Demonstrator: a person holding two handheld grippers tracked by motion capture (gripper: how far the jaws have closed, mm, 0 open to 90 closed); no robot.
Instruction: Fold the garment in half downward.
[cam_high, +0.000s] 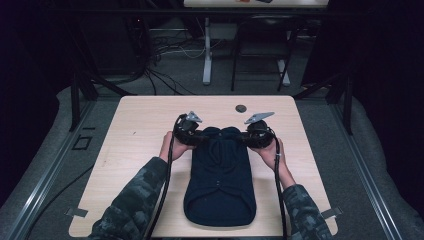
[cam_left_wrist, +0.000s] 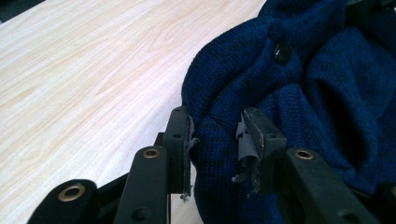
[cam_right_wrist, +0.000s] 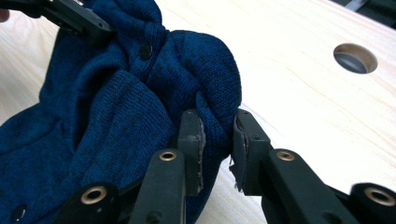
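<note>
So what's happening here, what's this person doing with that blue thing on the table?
A person sits at a light wooden table with a two-jaw gripper in each hand. A dark blue knitted sweater with buttons lies on it. The left gripper and the right gripper each pinch a fold of the knit at the sweater's far end, one at each side. That end is bunched up between them, while the near part lies flat. A small round hole in the tabletop sits just beyond.

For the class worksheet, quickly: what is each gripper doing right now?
Left gripper: shut on the blue knitted garment.
Right gripper: shut on the same garment's other side.
</note>
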